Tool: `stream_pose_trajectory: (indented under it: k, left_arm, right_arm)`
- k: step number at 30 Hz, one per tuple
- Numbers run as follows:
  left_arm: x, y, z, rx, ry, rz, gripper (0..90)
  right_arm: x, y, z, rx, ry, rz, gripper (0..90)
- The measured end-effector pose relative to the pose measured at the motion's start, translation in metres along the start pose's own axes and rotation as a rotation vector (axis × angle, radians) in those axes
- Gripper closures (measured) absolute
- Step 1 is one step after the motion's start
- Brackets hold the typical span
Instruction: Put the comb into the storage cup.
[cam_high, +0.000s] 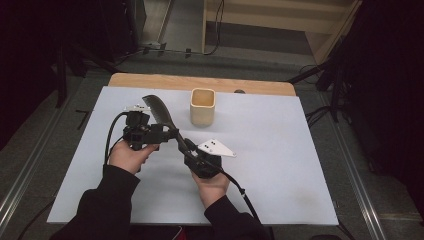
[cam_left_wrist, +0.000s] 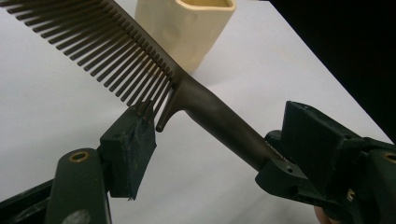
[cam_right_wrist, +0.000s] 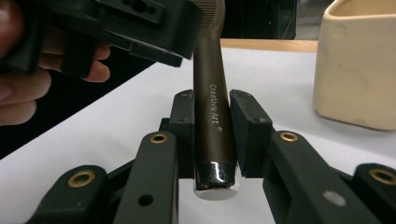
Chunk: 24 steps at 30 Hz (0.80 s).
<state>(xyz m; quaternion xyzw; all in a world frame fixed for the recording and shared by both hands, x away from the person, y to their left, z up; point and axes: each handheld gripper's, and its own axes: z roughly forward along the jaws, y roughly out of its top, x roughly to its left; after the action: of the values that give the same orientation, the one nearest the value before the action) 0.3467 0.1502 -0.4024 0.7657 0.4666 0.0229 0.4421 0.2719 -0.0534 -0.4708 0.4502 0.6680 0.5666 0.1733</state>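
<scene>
My right gripper (cam_right_wrist: 212, 140) is clenched on the handle of the dark brown plastic wide-tooth comb (cam_high: 159, 114), held above the white table sheet (cam_high: 280, 150). My left gripper (cam_left_wrist: 205, 149) stands released around the comb (one pad touches the teeth). A cream square cup (cam_high: 202, 106) sits just beyond.

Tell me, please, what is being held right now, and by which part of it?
The right tool is shut on the dark comb, gripping the end of its handle. The left tool's jaws straddle it near the teeth without clamping.
</scene>
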Motion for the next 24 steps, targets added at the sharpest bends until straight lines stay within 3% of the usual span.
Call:
stream_pose_trajectory:
  k: [10,14,24]
  left_arm:
    - [0.001,0.001,0.008,-0.007,0.001,-0.029,27.7]
    - [0.002,-0.001,0.009,-0.021,0.012,-0.023,29.0]
    - [0.002,-0.001,0.013,-0.049,0.005,-0.064,30.5]
  right_arm:
    - [0.0,0.0,0.003,-0.016,-0.009,0.015,70.3]
    - [0.001,0.001,0.003,-0.028,-0.018,0.01,70.2]
    - [0.006,-0.001,0.005,-0.046,-0.017,0.007,70.2]
